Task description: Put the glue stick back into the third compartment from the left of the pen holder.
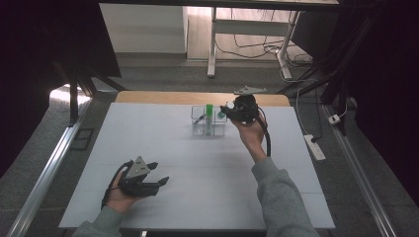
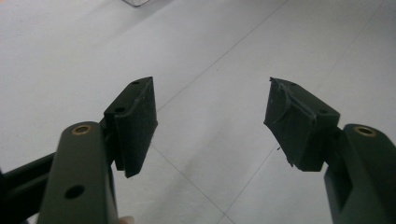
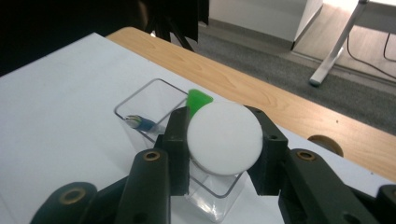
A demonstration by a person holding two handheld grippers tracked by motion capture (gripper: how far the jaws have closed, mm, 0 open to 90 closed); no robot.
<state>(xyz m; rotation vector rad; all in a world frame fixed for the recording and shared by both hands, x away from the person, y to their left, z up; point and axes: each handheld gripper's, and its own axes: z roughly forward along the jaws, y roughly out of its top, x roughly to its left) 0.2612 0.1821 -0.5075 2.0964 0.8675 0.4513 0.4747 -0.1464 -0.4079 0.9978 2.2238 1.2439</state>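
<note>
The right tongs (image 3: 224, 144) clamp a white disc (image 3: 224, 138) above the clear box (image 3: 140, 100) at the tabletop's (image 1: 163, 148) far edge, a green piece (image 3: 198, 101) just behind it, while the left tongs (image 2: 210, 126) hang open and empty near the front.

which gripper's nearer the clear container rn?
Right. The right gripper is at the clear container, gripping a white round-ended object over it. The left gripper is open, far back near the table's front edge.
</note>
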